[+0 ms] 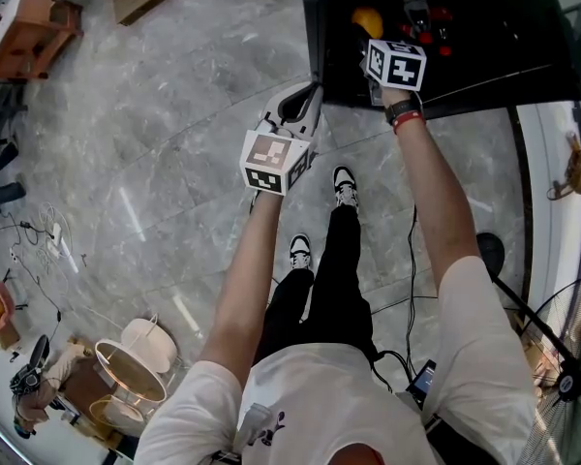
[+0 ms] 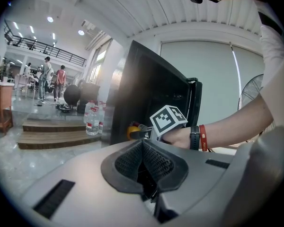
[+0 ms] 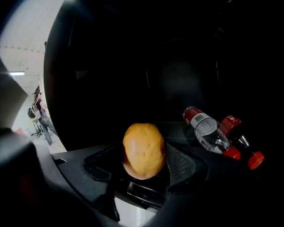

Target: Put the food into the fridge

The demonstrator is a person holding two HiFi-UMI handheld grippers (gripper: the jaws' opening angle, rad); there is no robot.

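The person stands on the grey marble floor (image 1: 174, 114) with two grippers out in front, both shoes showing below them, one (image 1: 344, 187) ahead of the other (image 1: 300, 252). The right gripper (image 1: 370, 35) reaches into the black fridge (image 1: 504, 56), its fingers (image 3: 182, 163) spread wide and pinching a single round orange-yellow piece of food (image 3: 143, 150), which hangs just inside the dark compartment, above its floor. Beyond the food, to the right, lie what I count as two bottles on their sides: a clear one (image 3: 207, 129) with a red label, and beside it a dark one (image 3: 239, 136) with a red band. It is so dim in there that I cannot be sure the two red caps belong to just these two. The left gripper (image 1: 305, 100) hangs lower, outside the fridge by its near left corner, its fingers (image 2: 128, 162) pressed together with nothing between them. One standing fan (image 1: 566, 376) is at the person's right.
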